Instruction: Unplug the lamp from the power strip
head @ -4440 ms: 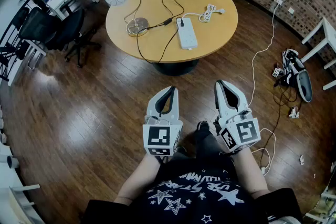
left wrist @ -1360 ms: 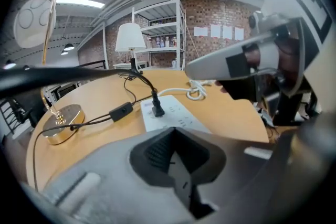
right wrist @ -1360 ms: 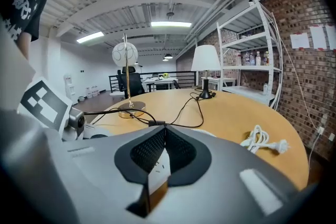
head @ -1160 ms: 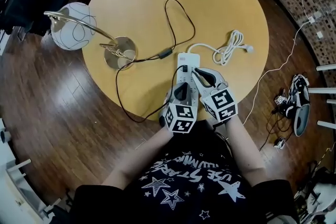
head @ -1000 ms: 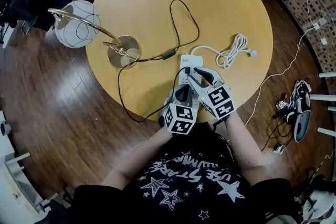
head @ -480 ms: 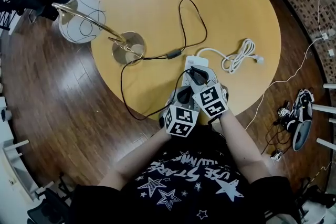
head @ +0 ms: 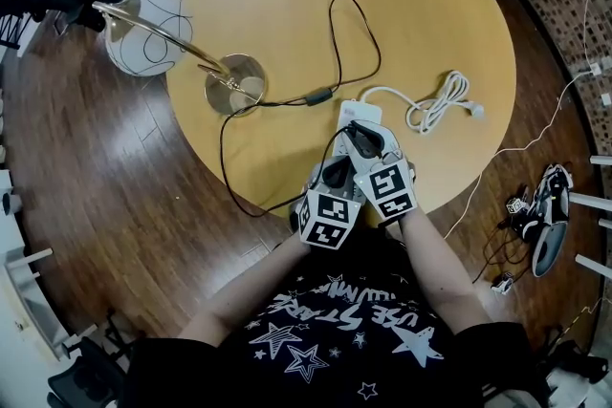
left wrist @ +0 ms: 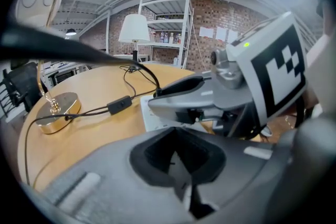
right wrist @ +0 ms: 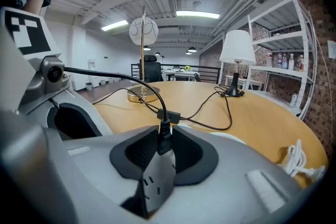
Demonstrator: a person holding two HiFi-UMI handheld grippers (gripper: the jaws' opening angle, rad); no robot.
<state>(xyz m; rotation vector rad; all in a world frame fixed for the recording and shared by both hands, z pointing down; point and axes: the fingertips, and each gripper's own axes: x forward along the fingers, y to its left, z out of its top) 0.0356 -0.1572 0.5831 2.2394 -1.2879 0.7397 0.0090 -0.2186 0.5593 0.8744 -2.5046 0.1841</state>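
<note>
Head view: a round table (head: 277, 5) carries the lamp (head: 143, 38) at its left edge and the power strip (head: 360, 113) near the person, partly under both tools. The left gripper (head: 333, 172) and right gripper (head: 357, 137) sit side by side on it.

Left gripper view: the left gripper's (left wrist: 181, 165) jaws are nearly together, gripping nothing, with the power strip (left wrist: 152, 115) beneath.

Right gripper view: the right gripper (right wrist: 161, 159) is closed narrowly on the lamp's black plug (right wrist: 164, 136), seated in the strip.

Black plug (right wrist: 164, 140) — tight in claw (right wrist: 165, 131)
</note>
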